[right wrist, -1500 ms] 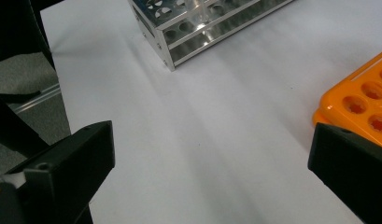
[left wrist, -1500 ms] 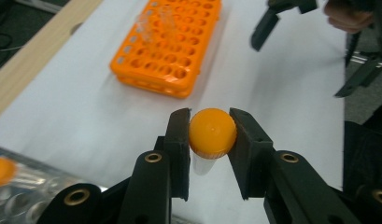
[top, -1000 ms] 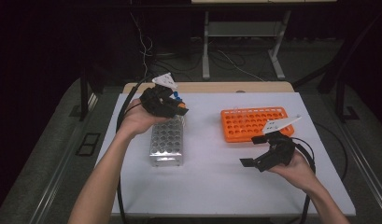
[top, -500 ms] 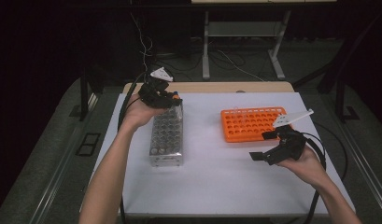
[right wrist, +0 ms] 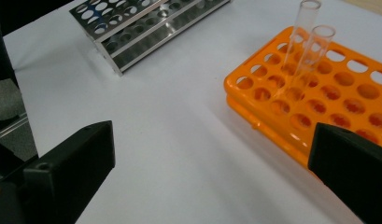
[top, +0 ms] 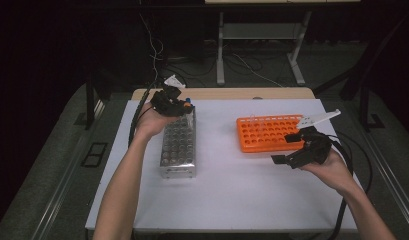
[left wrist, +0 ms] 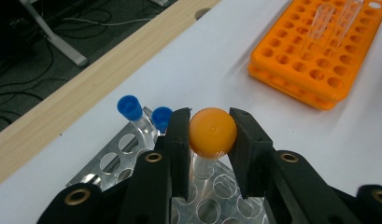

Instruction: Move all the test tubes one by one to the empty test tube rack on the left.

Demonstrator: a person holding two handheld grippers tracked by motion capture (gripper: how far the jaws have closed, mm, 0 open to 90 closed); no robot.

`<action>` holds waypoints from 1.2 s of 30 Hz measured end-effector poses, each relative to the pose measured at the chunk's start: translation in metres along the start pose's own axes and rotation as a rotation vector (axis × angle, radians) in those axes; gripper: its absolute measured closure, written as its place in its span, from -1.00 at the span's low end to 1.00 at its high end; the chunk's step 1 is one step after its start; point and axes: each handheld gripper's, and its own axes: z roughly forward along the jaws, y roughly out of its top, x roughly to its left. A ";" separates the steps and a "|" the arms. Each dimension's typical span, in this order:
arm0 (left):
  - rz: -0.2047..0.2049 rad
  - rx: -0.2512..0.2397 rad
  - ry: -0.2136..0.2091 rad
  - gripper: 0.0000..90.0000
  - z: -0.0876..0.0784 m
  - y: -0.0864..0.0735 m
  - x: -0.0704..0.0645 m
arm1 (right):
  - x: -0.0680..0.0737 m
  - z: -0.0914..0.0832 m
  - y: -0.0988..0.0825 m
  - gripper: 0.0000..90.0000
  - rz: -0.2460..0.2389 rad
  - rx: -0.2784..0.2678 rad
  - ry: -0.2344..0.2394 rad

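Note:
My left gripper [left wrist: 211,140] is shut on an orange-capped tube [left wrist: 212,132], held upright with its lower end over the holes at the far end of the metal rack [top: 178,147]. Two blue-capped tubes [left wrist: 130,108] stand in that rack's far row. In the high view the left gripper [top: 178,107] hovers over the rack's far end. My right gripper [top: 292,147] is open and holds nothing, just in front of the orange rack [top: 272,132]. Two clear uncapped tubes [right wrist: 307,37] stand in the orange rack [right wrist: 319,102].
Both racks sit on a white mat [top: 232,190] on the table. A wooden strip [top: 227,93] runs along the table's far edge. Cables trail from both grippers; table legs and cords lie on the dark floor behind.
My left gripper moved away from me to the far end of the metal rack with the orange-capped tube. My right gripper moved right and slightly back toward the orange rack, still open.

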 end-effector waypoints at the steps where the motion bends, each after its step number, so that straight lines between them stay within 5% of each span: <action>1: -0.003 0.002 0.000 0.53 0.002 -0.001 0.000 | -0.002 0.000 0.002 -1.00 0.002 -0.002 -0.001; 22: -0.064 0.030 -0.039 0.49 0.020 -0.018 0.004 | -0.047 0.021 0.013 -1.00 0.056 -0.023 -0.017; 27: -0.087 0.050 -0.052 0.13 0.019 -0.019 0.001 | -0.055 0.032 0.014 -0.99 0.056 -0.024 -0.018; 36: -0.120 0.013 -0.076 -0.19 0.005 -0.023 -0.009 | -0.066 0.053 0.016 -0.99 0.066 -0.025 -0.015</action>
